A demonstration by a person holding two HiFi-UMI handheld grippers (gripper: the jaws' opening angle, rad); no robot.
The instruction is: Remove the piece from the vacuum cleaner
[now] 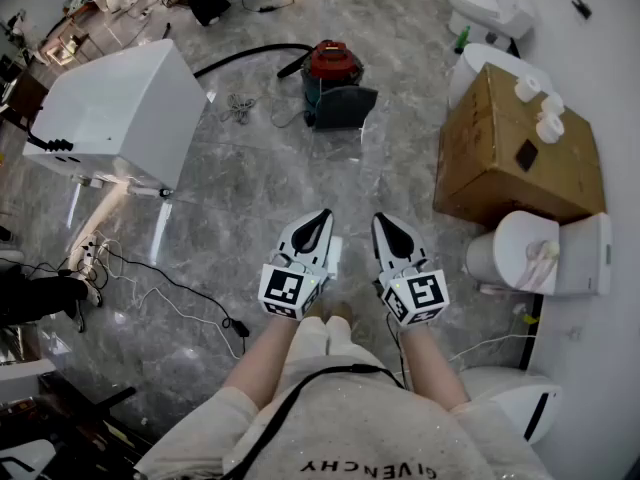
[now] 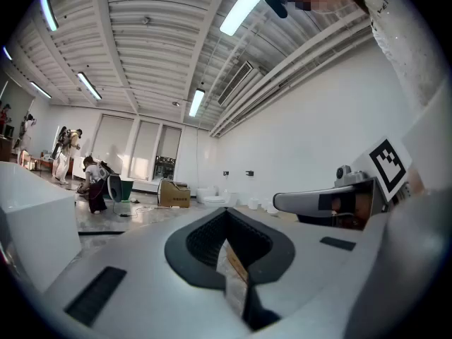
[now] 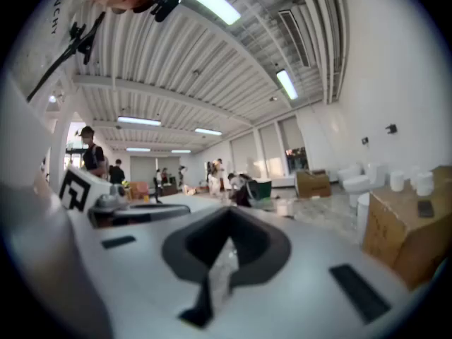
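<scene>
In the head view a red and black canister vacuum cleaner [image 1: 333, 68] stands on the grey floor well ahead. Its black hose [image 1: 245, 56] curves off to the left, and a dark grey part [image 1: 345, 108] sits against its near side. I hold my left gripper [image 1: 321, 216] and right gripper [image 1: 384, 222] side by side in front of my body, far short of the vacuum. Both are shut with nothing between the jaws. The left gripper view shows its jaws [image 2: 227, 212] closed and level, with the right gripper's body [image 2: 328, 200] beside it. The right gripper [image 3: 229, 215] looks the same in its own view.
A white cabinet [image 1: 120, 108] stands at the left, with cables [image 1: 170, 298] and a power strip [image 1: 85, 258] on the floor near it. At the right are a cardboard box [image 1: 510, 158] topped with white rolls and two toilets [image 1: 545, 253] [image 1: 490, 13]. People stand far off.
</scene>
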